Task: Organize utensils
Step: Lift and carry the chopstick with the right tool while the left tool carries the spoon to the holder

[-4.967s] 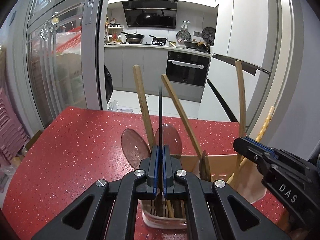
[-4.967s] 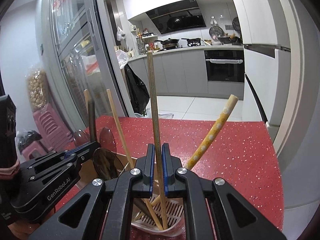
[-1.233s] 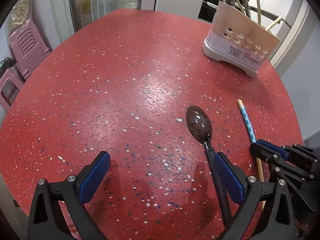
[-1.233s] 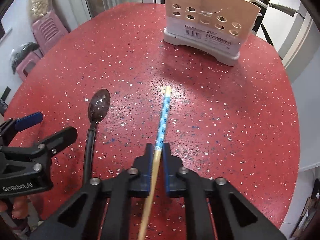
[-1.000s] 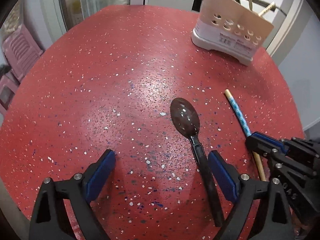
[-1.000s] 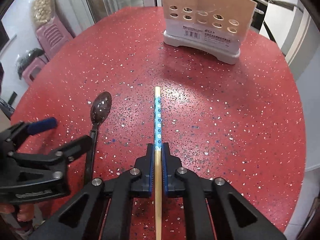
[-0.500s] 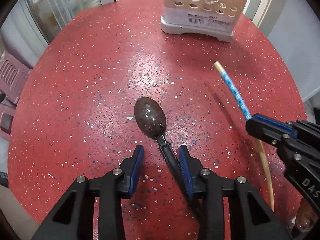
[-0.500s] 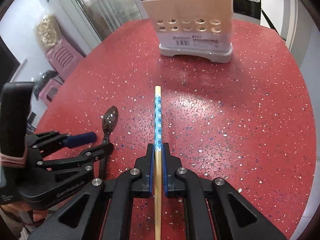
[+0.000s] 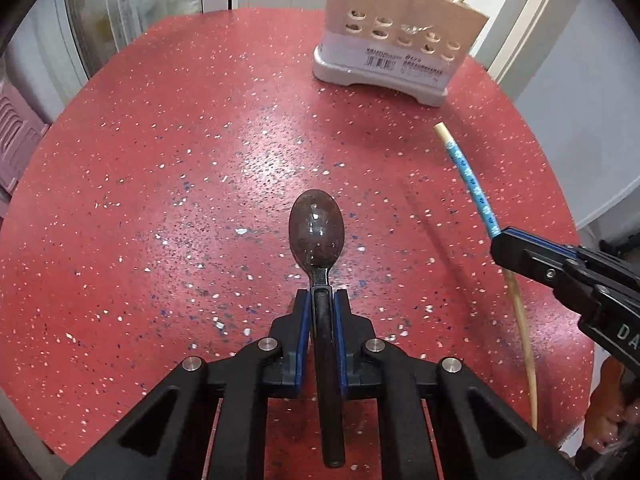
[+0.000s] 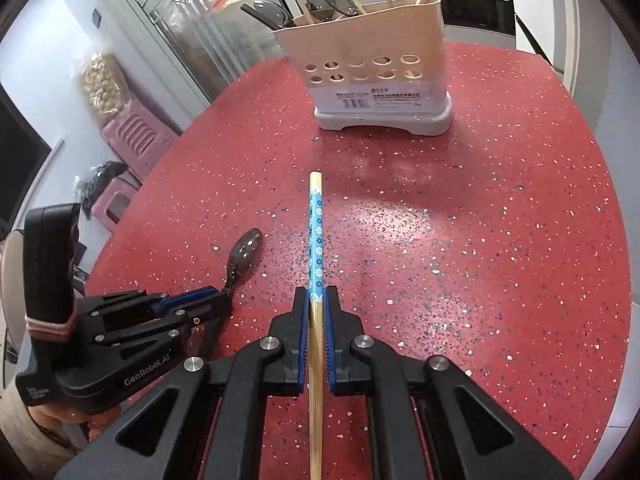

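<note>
My left gripper (image 9: pixel 321 294) is shut on the handle of a dark spoon (image 9: pixel 317 229), whose bowl points ahead over the red speckled table (image 9: pixel 160 184). My right gripper (image 10: pixel 316 294) is shut on a wooden chopstick with a blue flowered end (image 10: pixel 315 216), held above the table. The beige utensil holder (image 10: pixel 366 68) stands at the far side with several spoons and chopsticks in it; it also shows in the left wrist view (image 9: pixel 400 40). In the right wrist view the left gripper (image 10: pixel 222 298) and spoon (image 10: pixel 244 254) sit to the left.
The table's round edge falls away at the right (image 10: pixel 616 280) and the left (image 9: pixel 24 184). Pink stools (image 10: pixel 132 140) stand on the floor beyond the left edge. Glass doors (image 10: pixel 192 28) and kitchen units lie behind the holder.
My left gripper's jaws have closed on the spoon handle; they were wide open a second ago. The right gripper has lifted the chopstick off the table and levelled it toward the holder.
</note>
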`<state>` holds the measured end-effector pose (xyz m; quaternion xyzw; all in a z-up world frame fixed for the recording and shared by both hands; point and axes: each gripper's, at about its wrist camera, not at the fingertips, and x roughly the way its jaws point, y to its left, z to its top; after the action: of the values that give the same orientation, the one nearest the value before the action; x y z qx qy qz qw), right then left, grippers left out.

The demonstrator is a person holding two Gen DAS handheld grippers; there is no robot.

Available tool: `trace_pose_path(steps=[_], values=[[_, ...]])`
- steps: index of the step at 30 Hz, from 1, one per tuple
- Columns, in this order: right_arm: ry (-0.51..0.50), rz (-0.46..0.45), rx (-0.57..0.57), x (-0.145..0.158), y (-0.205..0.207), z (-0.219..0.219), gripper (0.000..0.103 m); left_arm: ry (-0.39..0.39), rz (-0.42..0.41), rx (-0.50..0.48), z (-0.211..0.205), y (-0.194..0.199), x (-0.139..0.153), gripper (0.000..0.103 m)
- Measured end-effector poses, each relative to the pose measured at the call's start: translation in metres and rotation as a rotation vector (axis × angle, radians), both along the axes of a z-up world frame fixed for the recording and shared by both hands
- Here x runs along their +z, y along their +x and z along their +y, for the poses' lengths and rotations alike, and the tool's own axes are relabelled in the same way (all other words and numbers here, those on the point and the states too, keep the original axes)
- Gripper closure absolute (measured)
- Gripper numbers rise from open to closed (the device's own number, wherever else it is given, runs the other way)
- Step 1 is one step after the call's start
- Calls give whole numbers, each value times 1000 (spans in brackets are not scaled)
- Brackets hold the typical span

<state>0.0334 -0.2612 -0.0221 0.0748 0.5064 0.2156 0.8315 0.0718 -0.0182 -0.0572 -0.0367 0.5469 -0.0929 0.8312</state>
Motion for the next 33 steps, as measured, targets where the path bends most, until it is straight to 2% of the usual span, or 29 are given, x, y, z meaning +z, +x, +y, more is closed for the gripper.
trace_pose_path(steps=[11,19,33], values=[[31,-1,-30,0,2,-11,95,-54,-161,10,13,-32,44,66],[50,-39,-49,17,4,-16,95,-88,-230,15,21,-27,70,66],[64,-117,-72,55,20,-21,95,-117,-311,26,16,9,93,66]])
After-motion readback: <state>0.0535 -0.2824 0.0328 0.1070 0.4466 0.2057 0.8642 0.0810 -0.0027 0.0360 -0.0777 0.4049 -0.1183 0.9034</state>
